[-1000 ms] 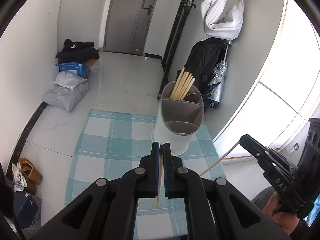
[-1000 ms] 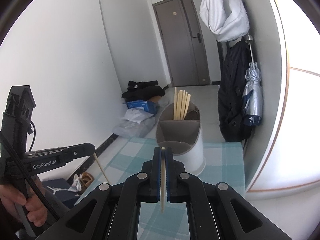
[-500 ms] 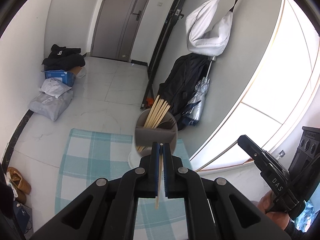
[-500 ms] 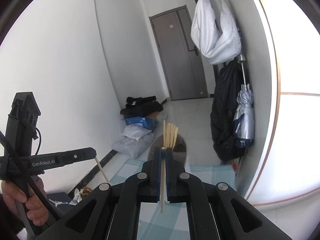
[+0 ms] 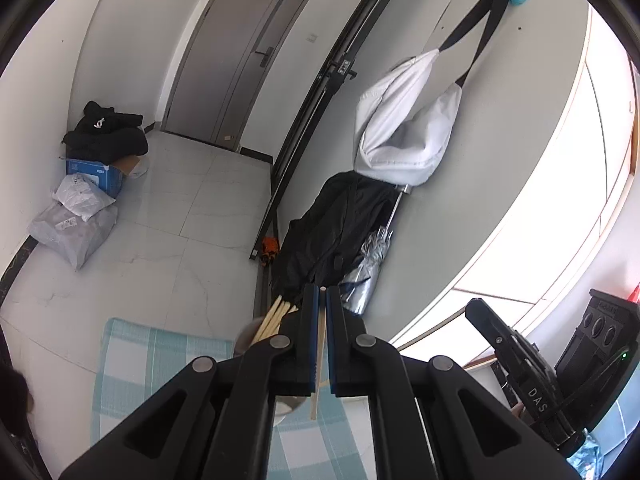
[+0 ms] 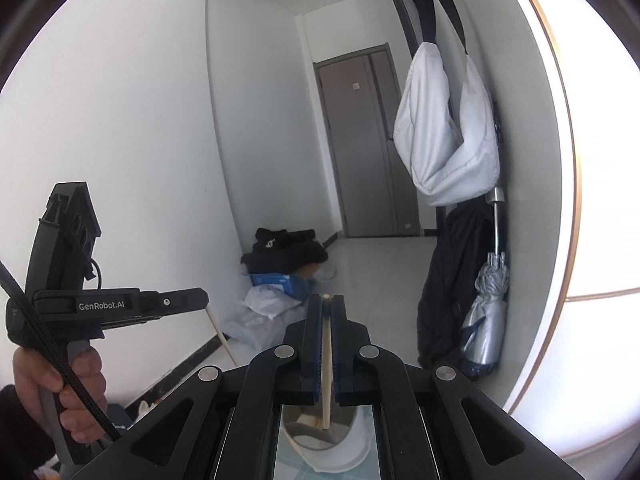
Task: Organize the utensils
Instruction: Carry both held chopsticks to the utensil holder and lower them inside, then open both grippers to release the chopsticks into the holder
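- Left gripper [image 5: 320, 300] is clamped tight on a single wooden chopstick [image 5: 319, 360], which runs up between the pads and pokes out below.
- Right gripper [image 6: 327, 308] is doing the same with its own chopstick [image 6: 326, 364], pinched upright.
- The utensil holder [image 6: 340, 444] sits right below the right gripper on the teal checked tablecloth [image 5: 132, 364]; more chopsticks [image 5: 272, 320] stick out of it.
- A hand [image 6: 56, 392] grips the left tool's handle.
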The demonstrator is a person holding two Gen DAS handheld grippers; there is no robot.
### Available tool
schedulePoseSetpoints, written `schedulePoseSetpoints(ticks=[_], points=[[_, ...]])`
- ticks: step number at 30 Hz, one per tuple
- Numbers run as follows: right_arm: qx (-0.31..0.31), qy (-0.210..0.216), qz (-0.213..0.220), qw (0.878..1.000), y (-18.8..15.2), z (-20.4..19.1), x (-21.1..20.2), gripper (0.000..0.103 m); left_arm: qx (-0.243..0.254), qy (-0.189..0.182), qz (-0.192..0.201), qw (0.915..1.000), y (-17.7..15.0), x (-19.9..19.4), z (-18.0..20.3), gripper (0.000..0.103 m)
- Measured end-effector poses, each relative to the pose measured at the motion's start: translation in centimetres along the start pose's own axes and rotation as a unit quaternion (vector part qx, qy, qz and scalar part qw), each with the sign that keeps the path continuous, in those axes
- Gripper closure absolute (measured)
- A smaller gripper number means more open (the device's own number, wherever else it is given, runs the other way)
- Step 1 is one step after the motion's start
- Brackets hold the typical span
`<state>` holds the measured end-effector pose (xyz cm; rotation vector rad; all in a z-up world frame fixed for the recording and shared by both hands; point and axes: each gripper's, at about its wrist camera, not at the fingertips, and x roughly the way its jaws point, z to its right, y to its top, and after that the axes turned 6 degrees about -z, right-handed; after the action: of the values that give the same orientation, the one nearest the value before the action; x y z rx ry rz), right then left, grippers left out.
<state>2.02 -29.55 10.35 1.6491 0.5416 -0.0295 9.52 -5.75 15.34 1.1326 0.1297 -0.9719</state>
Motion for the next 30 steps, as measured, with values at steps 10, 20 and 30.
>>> schedulePoseSetpoints(ticks=[10,20,30], points=[[-0.011,0.008,-0.008,1.0,3.5,0.7,5.0,0.1,0.009,0.008,0.038,0.9992,4.0,0.2,-1.2,0.103],[-0.027,0.029,-0.044,0.998,3.6,-0.3,10.1,0.1,0.008,0.04,0.012,0.9991,4.7,3.5,-4.8,0.103],[-0.045,0.037,-0.091,0.994,1.3,-0.8,12.6,0.1,0.039,0.043,-0.014,0.9982,4.1,6.3,-5.1,0.103]])
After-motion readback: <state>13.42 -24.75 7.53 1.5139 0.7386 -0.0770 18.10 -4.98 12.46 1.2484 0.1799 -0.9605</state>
